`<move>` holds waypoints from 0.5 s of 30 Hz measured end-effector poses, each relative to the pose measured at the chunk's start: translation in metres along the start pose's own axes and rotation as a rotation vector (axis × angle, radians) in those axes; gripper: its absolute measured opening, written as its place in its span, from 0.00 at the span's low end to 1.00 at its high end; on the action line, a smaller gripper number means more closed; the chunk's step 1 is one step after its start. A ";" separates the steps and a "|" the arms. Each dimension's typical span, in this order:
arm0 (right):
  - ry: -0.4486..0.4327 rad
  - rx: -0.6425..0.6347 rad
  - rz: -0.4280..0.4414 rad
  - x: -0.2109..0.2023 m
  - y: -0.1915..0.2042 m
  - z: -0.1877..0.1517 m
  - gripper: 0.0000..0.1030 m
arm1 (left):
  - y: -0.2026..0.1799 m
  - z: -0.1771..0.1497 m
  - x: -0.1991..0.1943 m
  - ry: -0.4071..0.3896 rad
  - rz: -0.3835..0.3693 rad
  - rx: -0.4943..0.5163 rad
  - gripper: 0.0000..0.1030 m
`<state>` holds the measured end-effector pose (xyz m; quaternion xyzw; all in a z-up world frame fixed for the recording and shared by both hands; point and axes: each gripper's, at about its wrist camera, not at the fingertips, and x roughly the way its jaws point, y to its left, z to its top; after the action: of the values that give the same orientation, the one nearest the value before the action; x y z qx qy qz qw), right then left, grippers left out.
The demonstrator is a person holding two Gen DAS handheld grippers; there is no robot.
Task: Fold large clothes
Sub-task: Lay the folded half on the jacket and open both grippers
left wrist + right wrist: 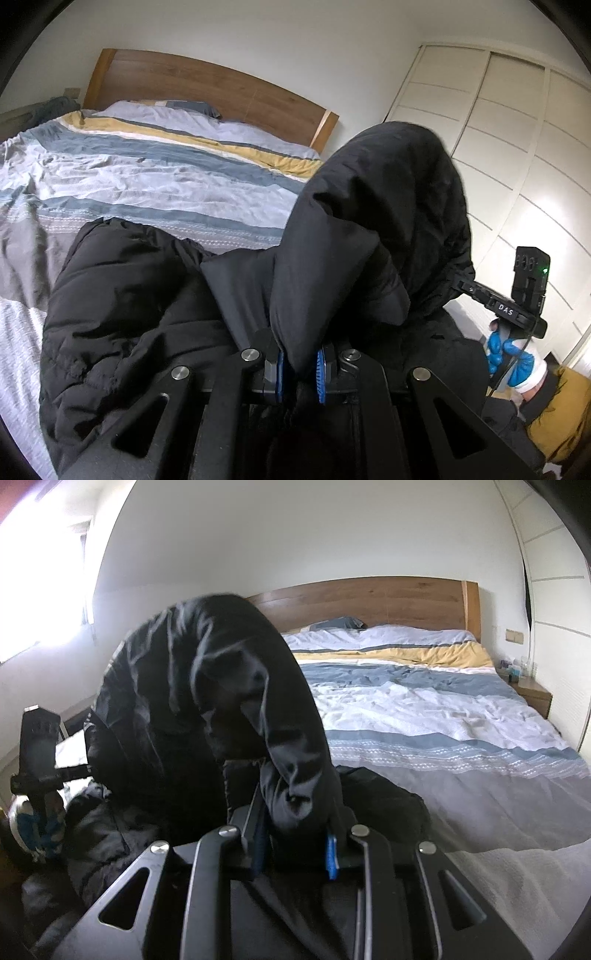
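A large black padded jacket (pixel 140 295) lies bunched at the foot of the bed; it also shows in the right wrist view (pixel 207 701). My left gripper (pixel 300 369) is shut on a fold of the jacket, which rises in a hump above it. My right gripper (pixel 295 845) is shut on another fold of the same jacket, lifted in an arch. The right gripper's body and gloved hand show at the right of the left wrist view (pixel 517 306). The left gripper's body shows at the left of the right wrist view (pixel 37 746).
The bed has a striped blue, white, grey and yellow duvet (pixel 147 177) and a wooden headboard (pixel 369 594). White wardrobe doors (pixel 517 147) stand to one side. A wooden bedside table (pixel 532 694) stands by the bed. A bright window (pixel 40 590) is on the left.
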<state>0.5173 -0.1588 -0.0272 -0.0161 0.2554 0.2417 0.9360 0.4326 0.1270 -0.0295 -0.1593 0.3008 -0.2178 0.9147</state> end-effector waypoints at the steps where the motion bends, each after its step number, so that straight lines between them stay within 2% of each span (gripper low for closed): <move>1: 0.006 -0.010 -0.009 -0.002 0.001 -0.002 0.24 | 0.001 0.000 -0.001 0.003 0.003 -0.003 0.12; 9: 0.044 0.036 -0.044 -0.032 -0.001 -0.022 0.24 | 0.001 -0.007 -0.014 0.044 0.054 -0.043 0.14; 10: 0.050 0.041 -0.044 -0.038 0.000 -0.023 0.24 | 0.000 -0.006 -0.018 0.051 0.060 -0.052 0.20; 13: 0.050 0.045 -0.045 -0.061 0.002 -0.023 0.24 | -0.003 -0.005 -0.036 0.060 0.078 -0.082 0.51; 14: 0.047 0.052 -0.044 -0.071 0.001 -0.023 0.27 | -0.004 -0.004 -0.042 0.059 0.082 -0.088 0.59; 15: 0.042 0.057 -0.044 -0.081 0.002 -0.021 0.36 | -0.005 -0.003 -0.047 0.058 0.085 -0.093 0.62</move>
<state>0.4455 -0.1963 -0.0060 -0.0001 0.2815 0.2133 0.9355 0.3950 0.1458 -0.0070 -0.1824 0.3433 -0.1689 0.9057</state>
